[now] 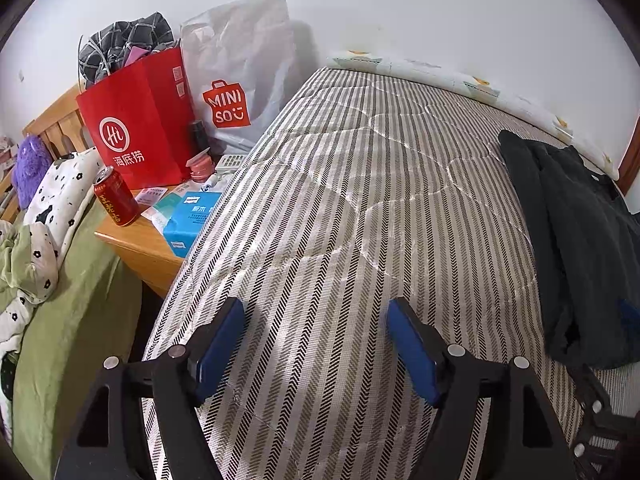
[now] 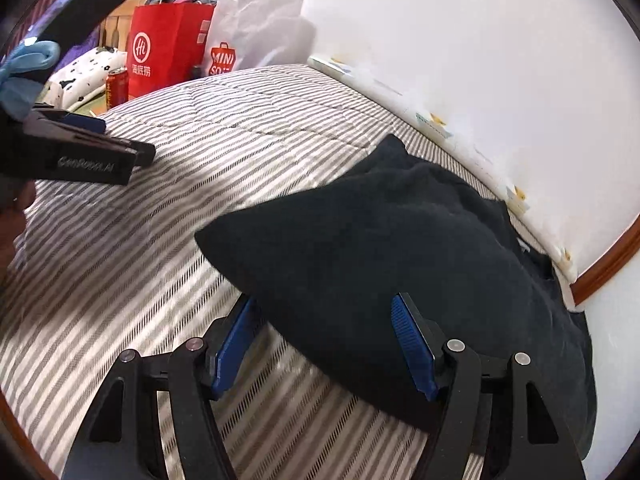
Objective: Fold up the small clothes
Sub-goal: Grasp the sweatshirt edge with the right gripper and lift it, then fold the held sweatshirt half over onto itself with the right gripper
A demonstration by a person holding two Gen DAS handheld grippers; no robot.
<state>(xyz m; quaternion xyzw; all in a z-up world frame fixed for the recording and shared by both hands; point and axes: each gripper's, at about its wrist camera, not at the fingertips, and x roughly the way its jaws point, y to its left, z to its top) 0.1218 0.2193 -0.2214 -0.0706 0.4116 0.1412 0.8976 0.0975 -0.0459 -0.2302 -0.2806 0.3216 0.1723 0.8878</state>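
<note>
A dark, near-black garment lies crumpled along the right side of the striped mattress, close to the wall. My left gripper is open over bare striped cover, with nothing between its blue pads. In the right wrist view the garment fills the middle. Its near edge lies between the fingers of my right gripper, which is open, and the pads stand apart from the cloth. The left gripper shows at the left, held by a hand.
A wooden bedside table left of the mattress holds a red paper bag, a white plastic shopping bag, a red can and a blue tissue pack. A second bed with green bedding lies further left. A white wall runs behind.
</note>
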